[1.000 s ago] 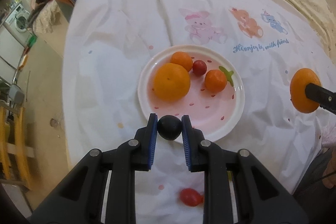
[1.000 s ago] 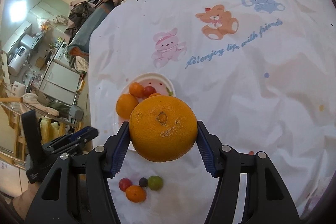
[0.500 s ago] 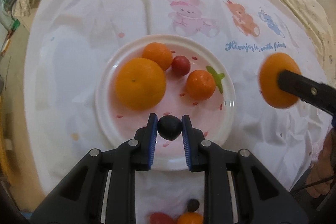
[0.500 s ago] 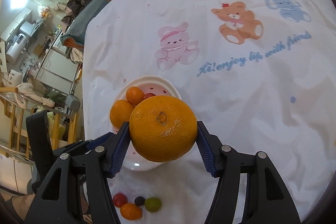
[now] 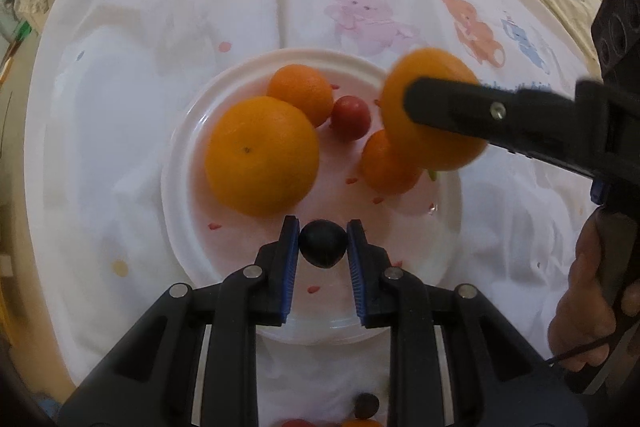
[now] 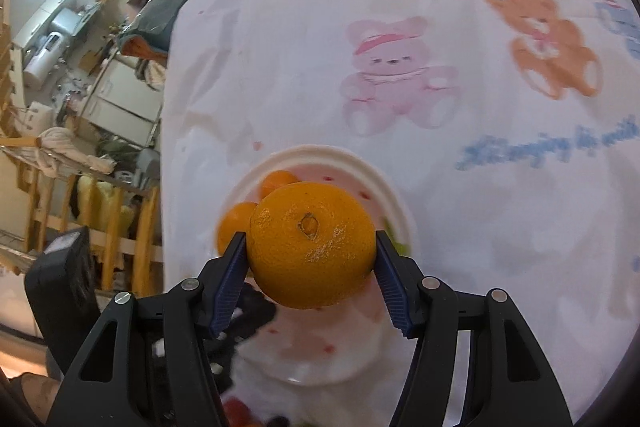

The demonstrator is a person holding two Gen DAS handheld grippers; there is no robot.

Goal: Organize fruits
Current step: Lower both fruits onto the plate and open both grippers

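My left gripper (image 5: 322, 243) is shut on a small dark round fruit (image 5: 322, 242), held over the near part of a white plate (image 5: 180, 163). On the plate lie a large orange (image 5: 262, 155), two smaller oranges (image 5: 300, 97) (image 5: 382, 167) and a red cherry tomato (image 5: 351, 117). My right gripper (image 6: 310, 251) is shut on a big orange (image 6: 310, 251) and holds it above the plate's (image 6: 392, 195) right side; this orange also shows in the left wrist view (image 5: 432, 109).
The plate stands on a white cloth with printed bears (image 6: 396, 75) over a round table. A few small loose fruits (image 5: 366, 405) lie on the cloth near the front edge. Cluttered furniture (image 6: 80, 75) stands beyond the table's left edge.
Both grippers have moved in over the plate. The right gripper's orange has come from the right to above the plate's right side. The left gripper has advanced with the dark fruit.
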